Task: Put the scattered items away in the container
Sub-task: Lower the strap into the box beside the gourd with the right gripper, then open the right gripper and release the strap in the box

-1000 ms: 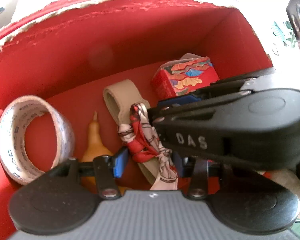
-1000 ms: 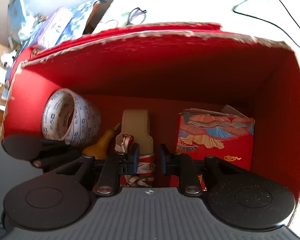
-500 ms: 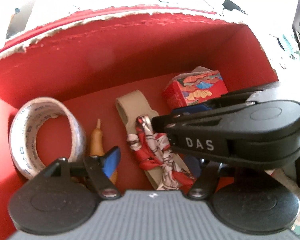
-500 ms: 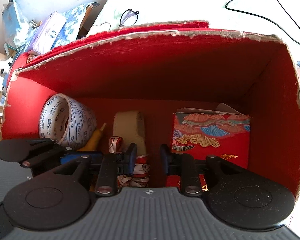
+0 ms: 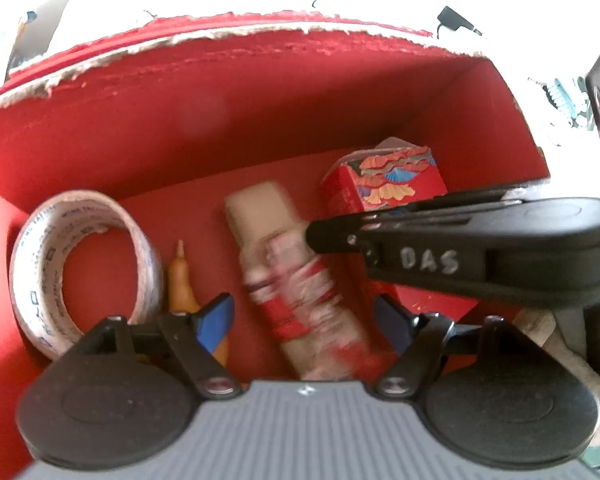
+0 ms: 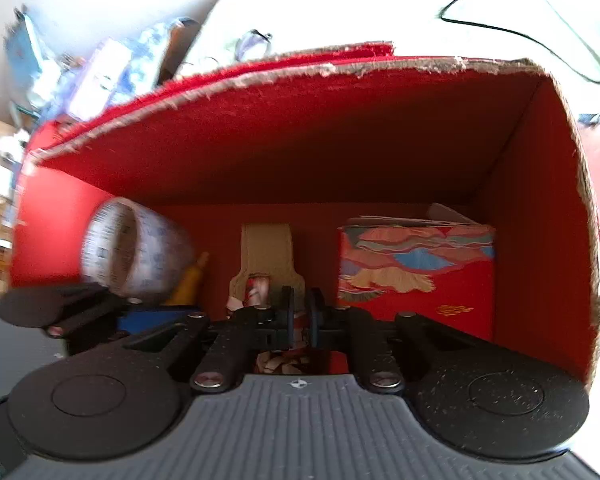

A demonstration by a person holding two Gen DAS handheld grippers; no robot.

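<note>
Hovering over the red box, the left gripper spreads wide above the scarf-tied beige strap lying mid-floor, while the right gripper is nearly closed, nothing visibly held. Tape roll leans at the left wall.

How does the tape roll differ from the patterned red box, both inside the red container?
The tape roll is a hollow ring, white with blue print; the patterned red box is a solid block, red with multicoloured fan shapes. The tape roll stands on edge by the left wall; the patterned red box sits flat-based toward the right wall. Both rest on the floor of the red container, either side of the beige strap with the scarf.
</note>
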